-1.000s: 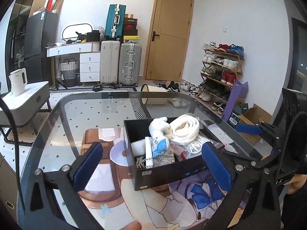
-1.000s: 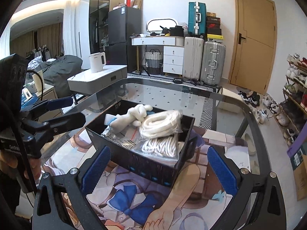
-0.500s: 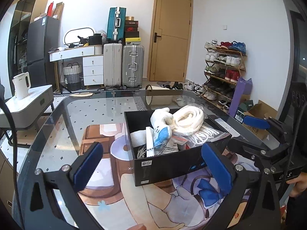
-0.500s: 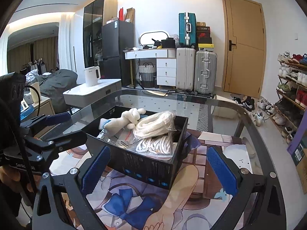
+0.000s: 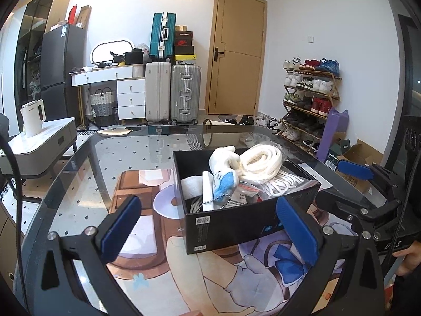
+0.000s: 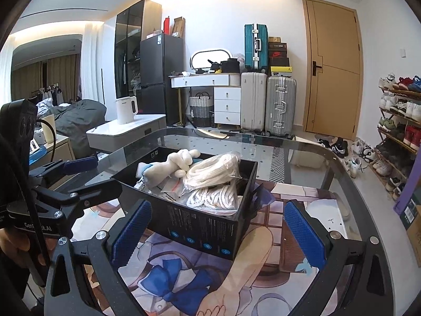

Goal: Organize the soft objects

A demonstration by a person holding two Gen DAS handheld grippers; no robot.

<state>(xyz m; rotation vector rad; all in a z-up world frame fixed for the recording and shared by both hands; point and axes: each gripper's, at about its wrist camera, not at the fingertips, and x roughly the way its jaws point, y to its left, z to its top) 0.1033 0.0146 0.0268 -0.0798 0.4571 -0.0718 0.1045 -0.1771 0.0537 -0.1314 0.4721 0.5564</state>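
I've raised both grippers and pulled them back from the box (image 5: 247,202); it sits lower and farther off in both views. Right gripper (image 6: 218,231) and left gripper (image 5: 210,226) now level, more room showing.

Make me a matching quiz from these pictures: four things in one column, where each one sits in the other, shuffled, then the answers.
1. plush toy
2. kettle
3. teal suitcase
4. black box

A. on the glass table's printed mat
B. on top of the white suitcase
C. inside the box, beside the rope coils
D. on the white side table

Pairs: 1-C, 2-D, 3-B, 4-A
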